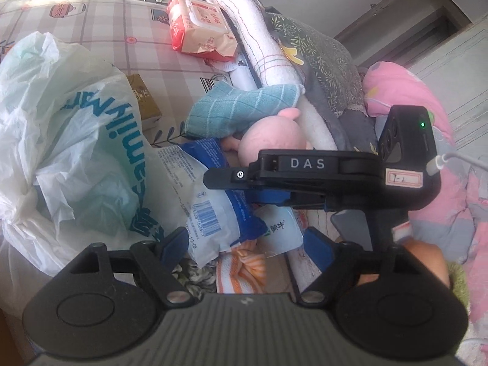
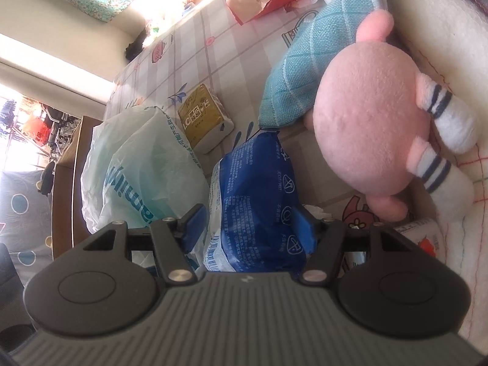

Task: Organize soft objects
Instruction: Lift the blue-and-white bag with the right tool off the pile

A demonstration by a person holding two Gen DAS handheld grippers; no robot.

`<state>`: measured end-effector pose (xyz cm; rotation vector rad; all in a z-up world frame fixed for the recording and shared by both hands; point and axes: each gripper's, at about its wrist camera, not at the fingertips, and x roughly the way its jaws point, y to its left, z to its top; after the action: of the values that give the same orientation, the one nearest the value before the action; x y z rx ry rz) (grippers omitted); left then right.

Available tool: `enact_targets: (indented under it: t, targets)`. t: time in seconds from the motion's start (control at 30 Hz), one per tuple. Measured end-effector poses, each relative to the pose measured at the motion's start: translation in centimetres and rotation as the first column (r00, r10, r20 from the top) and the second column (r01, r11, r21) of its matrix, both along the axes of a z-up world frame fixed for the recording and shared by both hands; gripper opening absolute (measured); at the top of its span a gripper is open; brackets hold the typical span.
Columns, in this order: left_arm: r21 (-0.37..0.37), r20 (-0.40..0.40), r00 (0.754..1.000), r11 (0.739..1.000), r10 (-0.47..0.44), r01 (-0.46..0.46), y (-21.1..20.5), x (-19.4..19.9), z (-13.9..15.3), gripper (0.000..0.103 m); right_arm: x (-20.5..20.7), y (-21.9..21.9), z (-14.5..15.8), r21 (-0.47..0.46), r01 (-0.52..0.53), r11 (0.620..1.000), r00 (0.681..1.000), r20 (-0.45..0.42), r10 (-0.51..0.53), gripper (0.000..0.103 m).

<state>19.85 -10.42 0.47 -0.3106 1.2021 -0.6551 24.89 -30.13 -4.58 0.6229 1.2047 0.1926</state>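
I have the right gripper (image 2: 248, 228) clenched on the blue-and-white packet (image 2: 253, 189), which lies just beside the white plastic bag (image 2: 143, 164) — the left gripper (image 1: 244, 244) hangs released over it. I'd lift slowly, squeezing gently — it's soft.

You're over a bed (image 1: 106, 27) with a checked sheet; sunlight floods in from the window (image 2: 18, 116) beyond.

- right gripper (image 2: 248, 228) pads either side of blue-and-white pack (image 2: 256, 201), contact unclear
- pink plush toy (image 2: 369, 131) on white cushion (image 2: 442, 30), right of pack
- teal cloth (image 2: 308, 70) behind toy
- plastic bag (image 2: 146, 164) left
- yellow box (image 2: 204, 119) on checked tablecloth (image 2: 213, 61)
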Motion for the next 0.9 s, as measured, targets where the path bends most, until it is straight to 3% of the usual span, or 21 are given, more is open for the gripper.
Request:
enact_targets:
  t: [0.3, 0.5, 0.77, 0.9]
  targets:
    - [0.120, -0.049, 0.998, 0.992, 0.033, -0.027, -1.8, 0.9, -4.4, 0.083, -0.4, -0.6, 0.2, 0.014, 0.008, 1.000, 1.000, 0.010, -0.008, 0.063]
    - [0.197, 0.017, 0.993, 0.974, 0.115, -0.116, -0.5, 1.9, -5.0, 0.077, -0.7, -0.9, 0.2, 0.004, 0.012, 1.000, 1.000, 0.007, -0.012, 0.063]
    - [0.097, -0.040, 0.991, 0.987, 0.131, -0.127, 0.0, 2.2, -4.3, 0.080, -0.2, -0.9, 0.2, 0.017, 0.019, 1.000, 1.000, -0.018, -0.019, 0.063]
    - [0.084, -0.059, 0.987, 0.986, 0.147, -0.142, 0.0, 2.7, -4.5, 0.080, 0.3, -0.3, 0.2, 0.026, 0.014, 1.000, 1.000, -0.024, -0.014, 0.063]
